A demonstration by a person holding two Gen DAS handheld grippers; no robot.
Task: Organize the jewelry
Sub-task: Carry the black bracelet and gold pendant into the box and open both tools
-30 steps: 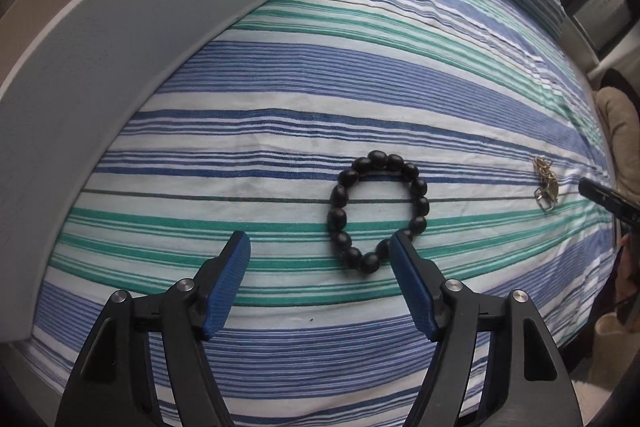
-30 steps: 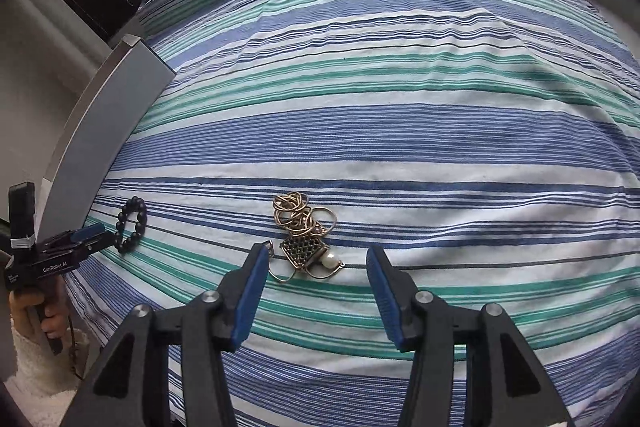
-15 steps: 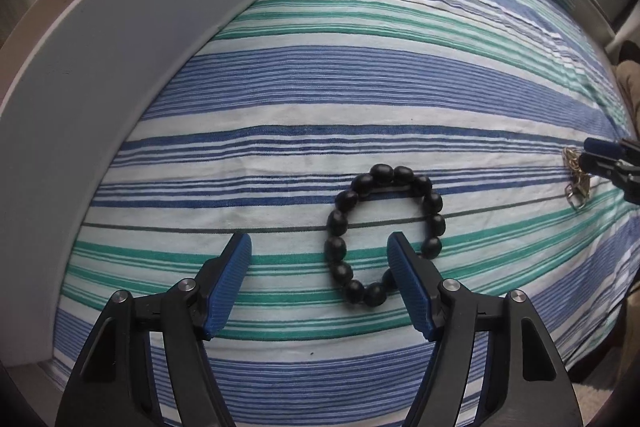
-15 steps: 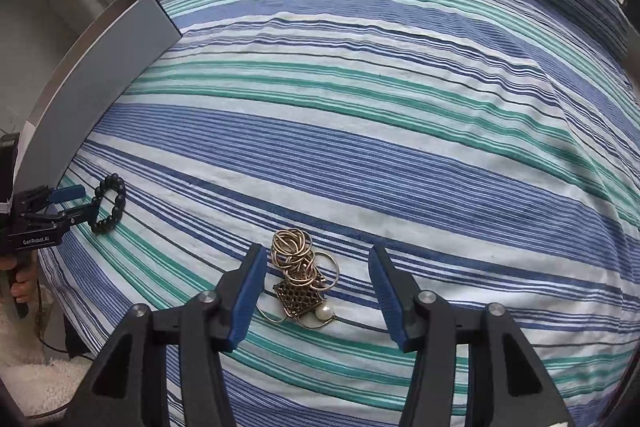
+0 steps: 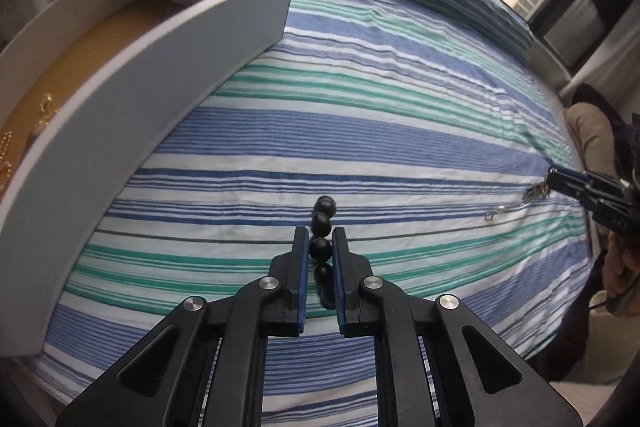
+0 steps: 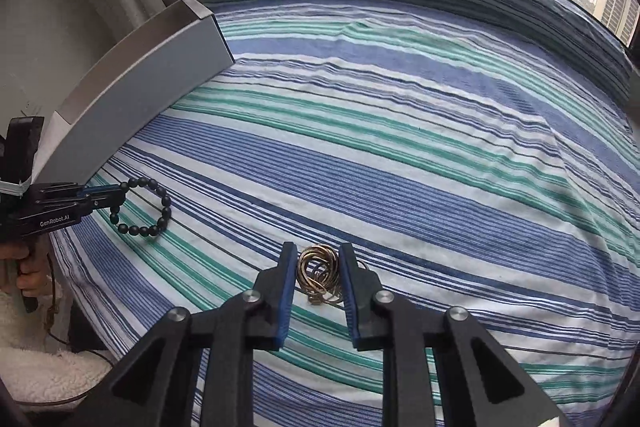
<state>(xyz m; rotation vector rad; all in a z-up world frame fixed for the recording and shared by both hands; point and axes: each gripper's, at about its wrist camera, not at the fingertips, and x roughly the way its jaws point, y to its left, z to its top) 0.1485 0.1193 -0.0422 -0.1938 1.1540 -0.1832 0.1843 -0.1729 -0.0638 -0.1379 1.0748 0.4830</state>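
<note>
Both tongs are closing since earlier: left tongs [image 5: 320, 255] gripping black bead bracelet [image 5: 321, 249]; right tongs [image 6: 318, 275] pinching gold jewelry cluster [image 6: 318, 273]; keeping grips firm while carrying toward tray [image 5: 160, 75] is advisable

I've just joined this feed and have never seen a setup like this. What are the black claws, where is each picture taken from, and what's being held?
No robot here: a person holds a hand-held gripper in each hand, each with a fisheye camera looking along its two fingers. In the left wrist view, the left hand-held gripper is closing on the black bead bracelet, beads between its pads. In the right wrist view, the right hand-held gripper is closing around the gold ring cluster. Both sit over a striped bedsheet. The open grey box to the left already holds some gold pieces.
</note>
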